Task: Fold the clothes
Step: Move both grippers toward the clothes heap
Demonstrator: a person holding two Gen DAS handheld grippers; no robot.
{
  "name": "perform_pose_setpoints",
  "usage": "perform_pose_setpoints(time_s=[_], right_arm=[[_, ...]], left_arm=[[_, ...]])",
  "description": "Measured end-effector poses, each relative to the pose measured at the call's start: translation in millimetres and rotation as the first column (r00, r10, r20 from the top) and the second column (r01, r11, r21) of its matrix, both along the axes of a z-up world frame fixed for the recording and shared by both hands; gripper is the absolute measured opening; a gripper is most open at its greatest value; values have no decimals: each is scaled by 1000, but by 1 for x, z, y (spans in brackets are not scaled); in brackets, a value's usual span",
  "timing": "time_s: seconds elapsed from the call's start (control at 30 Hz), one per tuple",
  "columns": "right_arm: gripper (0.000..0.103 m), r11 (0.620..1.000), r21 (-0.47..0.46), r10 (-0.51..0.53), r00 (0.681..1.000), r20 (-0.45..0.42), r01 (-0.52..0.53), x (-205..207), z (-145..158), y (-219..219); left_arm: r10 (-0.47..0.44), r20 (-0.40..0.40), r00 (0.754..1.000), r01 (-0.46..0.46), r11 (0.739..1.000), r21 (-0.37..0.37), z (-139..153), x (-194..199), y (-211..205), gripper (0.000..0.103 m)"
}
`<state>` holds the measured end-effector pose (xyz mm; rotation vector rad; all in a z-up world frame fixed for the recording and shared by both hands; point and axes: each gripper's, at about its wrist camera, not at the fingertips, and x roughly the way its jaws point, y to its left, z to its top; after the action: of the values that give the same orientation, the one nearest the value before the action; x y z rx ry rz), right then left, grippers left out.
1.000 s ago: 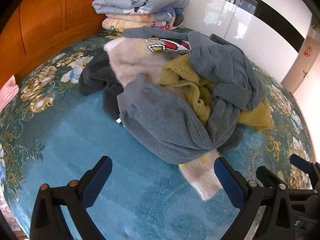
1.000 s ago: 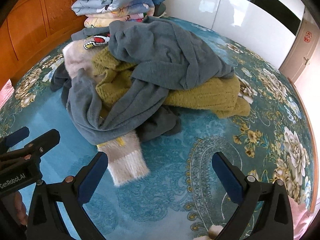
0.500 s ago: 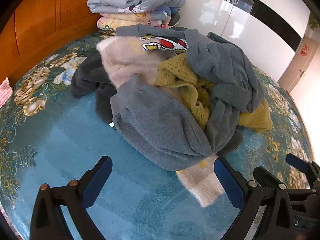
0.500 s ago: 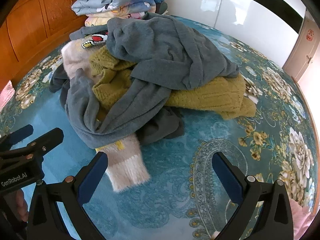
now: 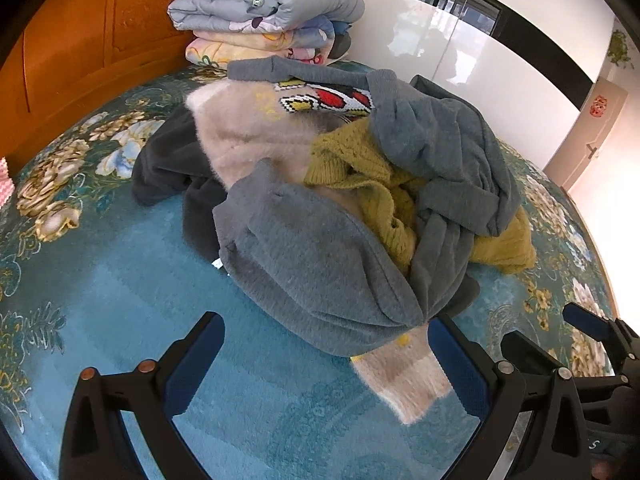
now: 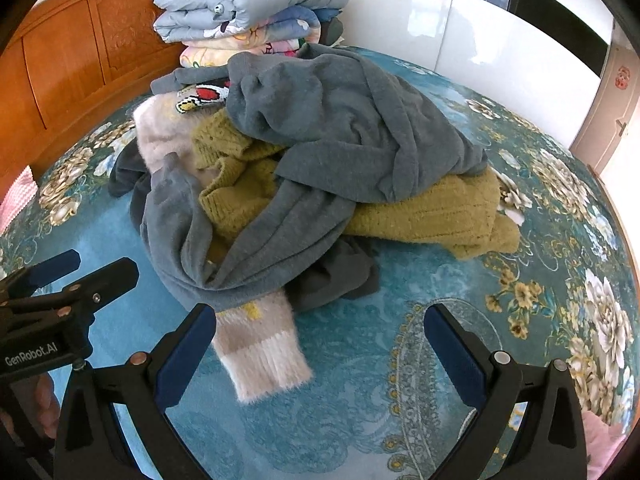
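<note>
a tangled heap of about five garments, led by one grey sweater [image 5: 320,264] and one pink fuzzy sleeve [image 6: 260,344], lies mid-bed on the teal bedspread [image 6: 360,420], so the empty, spread-wide left gripper [image 5: 324,364] and right gripper [image 6: 320,352] should lift only the top piece.

We see a bed [image 5: 120,272] under a teal floral cover, bare cloth directly ahead of both tools. Just beyond the left tool [image 5: 326,354] lies a heap of clothes [image 5: 320,264]; its pale fuzzy sleeve [image 6: 260,344] trails onto the cover beside the right tool's [image 6: 320,344] left finger. Far beyond the heap, folded quilts [image 6: 248,4] are stacked at the wooden headboard [image 6: 68,64].
</note>
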<state>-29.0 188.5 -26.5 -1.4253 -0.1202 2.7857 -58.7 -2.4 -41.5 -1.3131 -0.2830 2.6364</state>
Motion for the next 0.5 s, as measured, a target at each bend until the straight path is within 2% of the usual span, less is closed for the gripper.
perform_pose_setpoints(time_s=[0.27,0.37,0.5], right_arm=[[103,1000,-14,5,1000,2,-5,-3,-7,-8],[103,1000,12,15,1000,0,-15,-5,-9,-14],[103,999,15,41,999,27,-41,-7,-12,-20]], left_arm=[[-40,-23,999,40,999,-15,-1,0,-13,103],[-53,-31,998,53,999,-8,-4,0,-18,103],[-57,-29,998,57,998,0,-10,1,-27,103]])
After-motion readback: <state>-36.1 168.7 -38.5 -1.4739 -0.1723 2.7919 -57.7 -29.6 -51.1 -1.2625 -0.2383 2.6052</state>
